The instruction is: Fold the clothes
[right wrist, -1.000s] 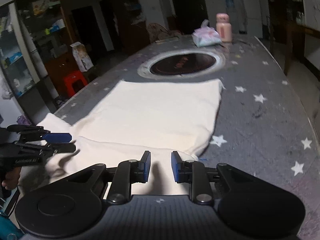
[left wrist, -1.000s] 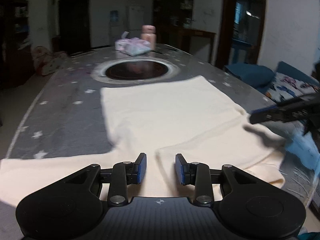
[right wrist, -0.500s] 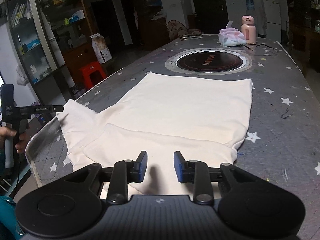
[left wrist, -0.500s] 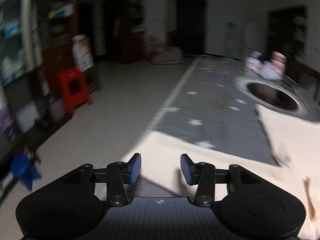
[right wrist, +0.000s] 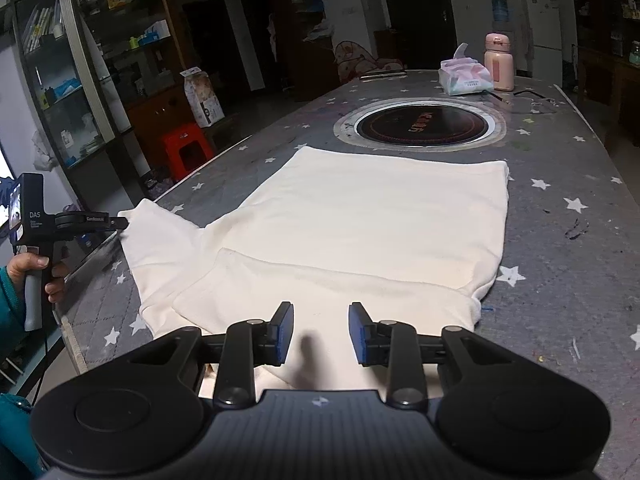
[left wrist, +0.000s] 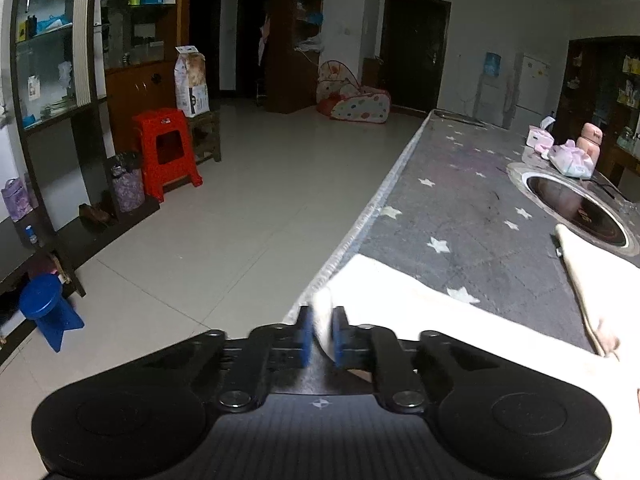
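A cream long-sleeved garment [right wrist: 360, 216] lies flat on the grey star-patterned table [right wrist: 560, 240], one sleeve folded across its near part. Its other sleeve [left wrist: 400, 300] stretches to the table's left edge. My left gripper [left wrist: 320, 338] is shut on the end of that sleeve; it also shows in the right wrist view [right wrist: 120, 223], pinching the sleeve tip at the table's left edge. My right gripper [right wrist: 320, 334] is open and empty, just above the garment's near edge.
A round black hotplate [right wrist: 420, 124] is set into the table beyond the garment. A tissue pack [right wrist: 466, 76] and a pink bottle [right wrist: 499, 64] stand at the far end. A red stool [left wrist: 166, 152] and a blue stool [left wrist: 48, 308] stand on the floor to the left.
My left gripper swung left from the folded sleeve to the table's left edge and closed on the outstretched sleeve's end. My right gripper rose slightly and stayed open.
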